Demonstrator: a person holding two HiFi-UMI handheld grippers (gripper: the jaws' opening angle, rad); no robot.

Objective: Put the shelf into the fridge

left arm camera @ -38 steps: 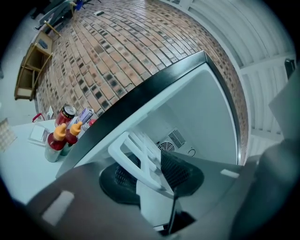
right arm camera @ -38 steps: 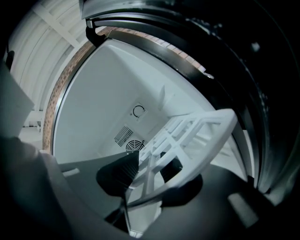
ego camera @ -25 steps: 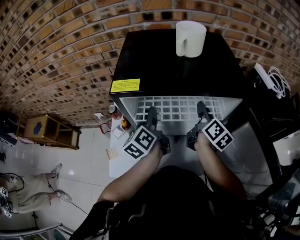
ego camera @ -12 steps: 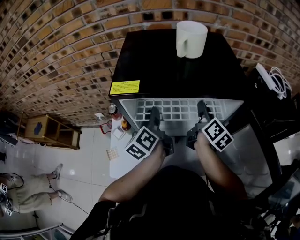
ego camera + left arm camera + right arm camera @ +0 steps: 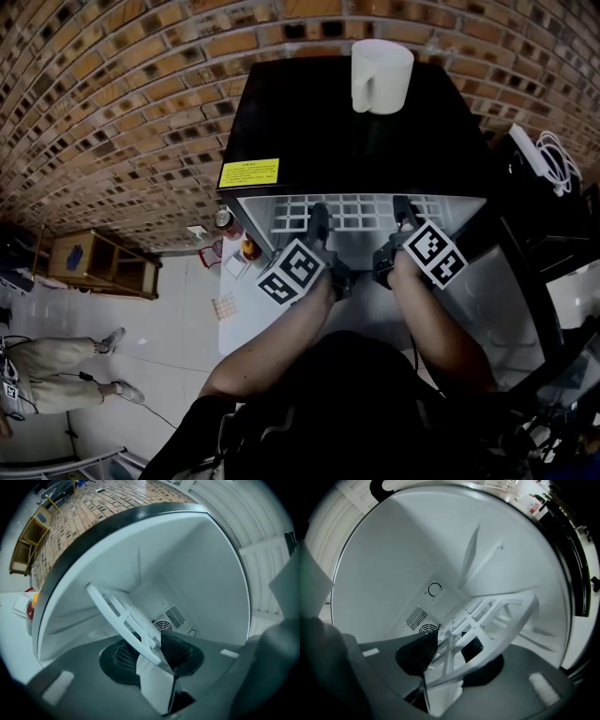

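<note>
Two grippers have pushed the shelf (image 5: pixel 352 214) deeper into the fridge (image 5: pixel 356 141); less grid shows outside. The left gripper (image 5: pixel 150 651) clamps its rim. The right gripper (image 5: pixel 450 648) jaws are opening around it, so release seems near.

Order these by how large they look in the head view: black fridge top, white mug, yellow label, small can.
1. black fridge top
2. white mug
3. yellow label
4. small can, though it seems to be farther from the camera

Head view looks steeply down on the fridge (image 5: pixel 309 131); both gripper views face closely into its interior.
</note>
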